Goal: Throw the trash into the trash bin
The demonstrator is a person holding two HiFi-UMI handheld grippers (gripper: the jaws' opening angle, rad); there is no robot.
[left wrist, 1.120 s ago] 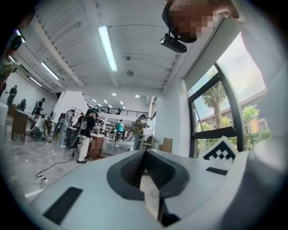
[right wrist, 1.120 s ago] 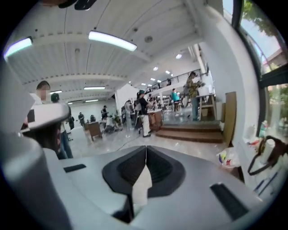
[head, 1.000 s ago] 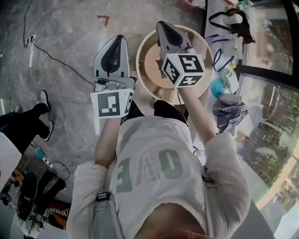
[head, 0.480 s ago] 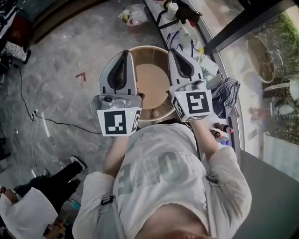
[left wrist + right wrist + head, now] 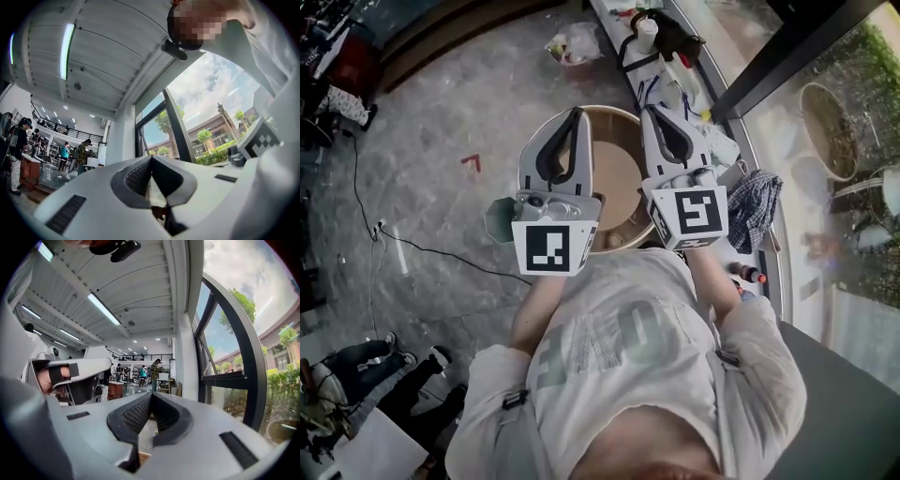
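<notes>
A round trash bin point(image 5: 617, 183) with a pale rim and a brown inside stands on the floor in front of the person. A small pale lump point(image 5: 614, 241) lies inside it by the near wall. My left gripper point(image 5: 575, 114) is held over the bin's left rim, jaws shut and empty. My right gripper point(image 5: 653, 111) is beside it over the right rim, also shut with nothing in it. In the left gripper view the left gripper point(image 5: 151, 158) points out at the windows. In the right gripper view the right gripper point(image 5: 151, 394) points level into the hall.
A small green container point(image 5: 499, 220) stands on the floor left of the bin. A cluttered ledge point(image 5: 675, 66) runs along the window, with a checked cloth point(image 5: 753, 208) and bottles. A plastic bag point(image 5: 572, 42) and a black cable point(image 5: 422, 248) lie on the floor.
Both grippers have lifted and tipped up from pointing down at the bin to about level, side by side. The head view has swung, so the bin sits further up the picture.
</notes>
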